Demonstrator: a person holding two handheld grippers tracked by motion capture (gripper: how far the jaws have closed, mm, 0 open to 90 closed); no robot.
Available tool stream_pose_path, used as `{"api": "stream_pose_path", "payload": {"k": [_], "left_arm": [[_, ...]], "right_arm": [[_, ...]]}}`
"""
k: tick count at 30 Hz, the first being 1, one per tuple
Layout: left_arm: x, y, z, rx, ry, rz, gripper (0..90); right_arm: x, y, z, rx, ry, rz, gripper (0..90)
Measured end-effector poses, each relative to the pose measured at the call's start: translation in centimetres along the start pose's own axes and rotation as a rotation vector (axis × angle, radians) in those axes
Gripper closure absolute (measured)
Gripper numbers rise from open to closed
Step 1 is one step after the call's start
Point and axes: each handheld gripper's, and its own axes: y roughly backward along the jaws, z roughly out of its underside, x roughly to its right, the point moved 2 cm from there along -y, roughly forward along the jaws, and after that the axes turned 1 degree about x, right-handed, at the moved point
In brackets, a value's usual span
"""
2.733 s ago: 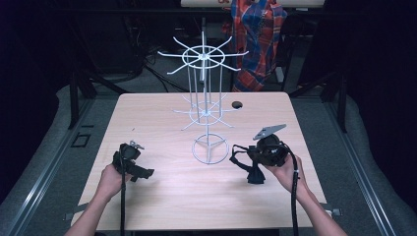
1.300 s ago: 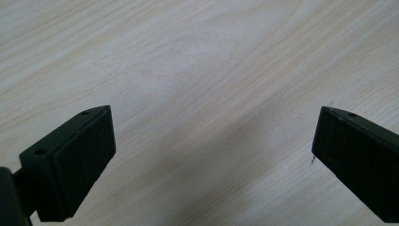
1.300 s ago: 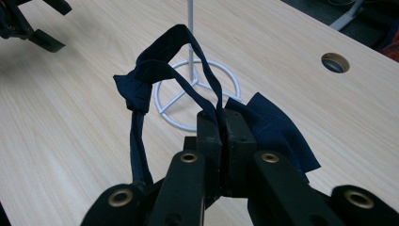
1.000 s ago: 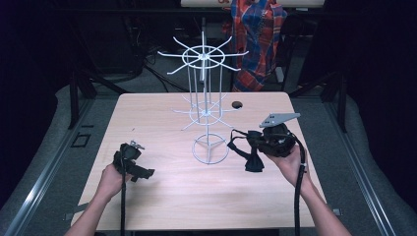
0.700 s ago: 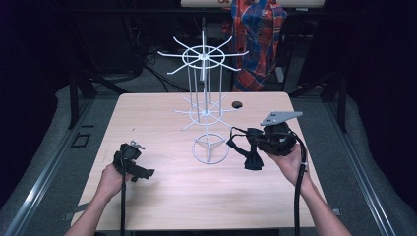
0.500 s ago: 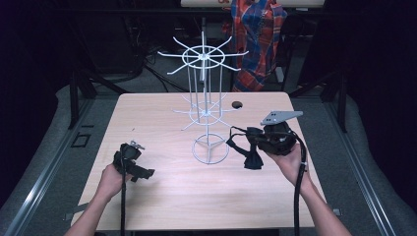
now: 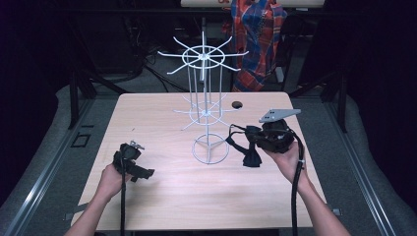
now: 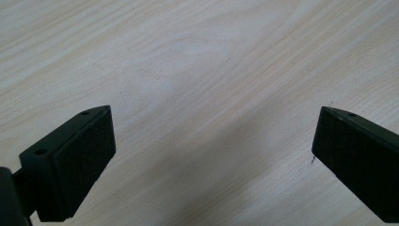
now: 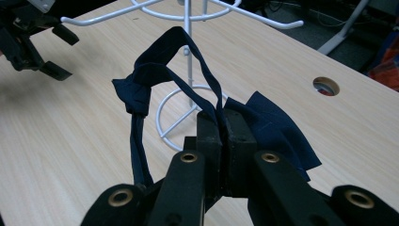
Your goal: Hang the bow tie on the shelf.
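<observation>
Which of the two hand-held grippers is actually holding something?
The right hand-held gripper: its jaws are shut on a dark blue bow tie. The left hand-held gripper is open above the bare table.

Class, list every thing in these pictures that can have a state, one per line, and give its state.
Left gripper: open, empty, above the table.
Right gripper: shut on the bow tie's strap.
Bow tie: held off the table, its strap looped up in front of the rack.
Wire rack: upright, hooks bare.
</observation>
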Motion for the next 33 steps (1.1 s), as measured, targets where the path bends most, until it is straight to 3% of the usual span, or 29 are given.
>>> {"api": "stream_pose_path", "payload": {"k": [33], "left_arm": [[0.0,0.1,0.0,0.006,-0.003,0.002,0.1]], "right_arm": [[0.0,-3.0,-0.6,-0.043,-0.013,-0.013,86.4]]}}
